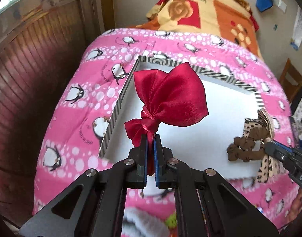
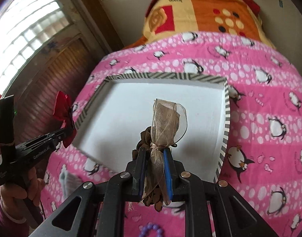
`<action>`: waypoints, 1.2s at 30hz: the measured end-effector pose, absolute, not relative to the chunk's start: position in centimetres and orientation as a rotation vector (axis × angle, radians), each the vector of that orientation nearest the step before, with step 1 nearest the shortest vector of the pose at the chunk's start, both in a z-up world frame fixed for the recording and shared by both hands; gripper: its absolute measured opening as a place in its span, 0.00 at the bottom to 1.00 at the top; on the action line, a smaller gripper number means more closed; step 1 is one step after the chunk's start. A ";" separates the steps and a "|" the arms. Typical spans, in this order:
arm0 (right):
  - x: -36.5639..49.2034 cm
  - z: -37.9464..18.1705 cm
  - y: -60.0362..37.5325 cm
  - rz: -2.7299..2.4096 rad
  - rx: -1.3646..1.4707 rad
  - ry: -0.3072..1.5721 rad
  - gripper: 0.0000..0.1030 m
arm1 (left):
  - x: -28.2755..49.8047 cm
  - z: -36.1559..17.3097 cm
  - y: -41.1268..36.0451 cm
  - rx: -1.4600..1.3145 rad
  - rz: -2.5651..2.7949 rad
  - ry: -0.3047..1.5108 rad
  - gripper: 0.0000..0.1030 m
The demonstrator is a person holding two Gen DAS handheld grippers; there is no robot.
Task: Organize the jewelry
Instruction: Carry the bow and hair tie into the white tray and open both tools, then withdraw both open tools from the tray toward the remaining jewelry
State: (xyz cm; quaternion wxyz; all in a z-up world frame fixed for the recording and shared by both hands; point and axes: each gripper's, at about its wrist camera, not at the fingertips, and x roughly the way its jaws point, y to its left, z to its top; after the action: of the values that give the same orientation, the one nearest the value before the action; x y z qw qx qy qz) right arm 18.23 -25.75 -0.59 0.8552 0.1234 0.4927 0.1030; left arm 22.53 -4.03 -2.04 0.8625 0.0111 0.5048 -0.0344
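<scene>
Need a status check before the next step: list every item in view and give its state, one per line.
Left gripper: shut on the red satin bow.
Red satin bow: held up above the box.
Right gripper: shut on the brown scrunchie.
Brown scrunchie: held up above the box, ribbon tails hanging down.
Striped box: open, white inside, resting on the pink blanket.
Pink blanket: spread flat under the box.
Purple bead string: lying on the blanket, outside the box.
</scene>
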 end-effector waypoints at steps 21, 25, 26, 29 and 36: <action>17.5 -3.9 -27.3 0.081 0.108 1.072 0.45 | 24.2 -7.0 -5.3 0.063 -0.066 1.186 0.21; 16.9 -4.2 -27.2 0.093 0.109 1.111 0.45 | 22.4 -7.0 -5.3 0.081 -0.091 1.193 0.21; 16.8 -4.2 -27.1 0.095 0.101 1.120 0.45 | 22.0 -6.9 -5.3 0.074 -0.098 1.198 0.21; 15.8 -4.2 -26.9 0.102 0.096 1.143 0.45 | 20.8 -6.6 -5.1 0.055 -0.108 1.195 0.21; 14.4 -2.6 -26.7 0.084 0.116 1.095 0.45 | 19.1 -4.9 -5.0 0.067 -0.087 1.142 0.37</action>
State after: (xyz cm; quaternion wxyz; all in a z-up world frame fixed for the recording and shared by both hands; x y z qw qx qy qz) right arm 14.39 -26.66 -2.63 0.8514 0.0552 0.5201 0.0400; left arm 19.07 -4.97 -4.91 0.8401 0.0316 0.5400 -0.0409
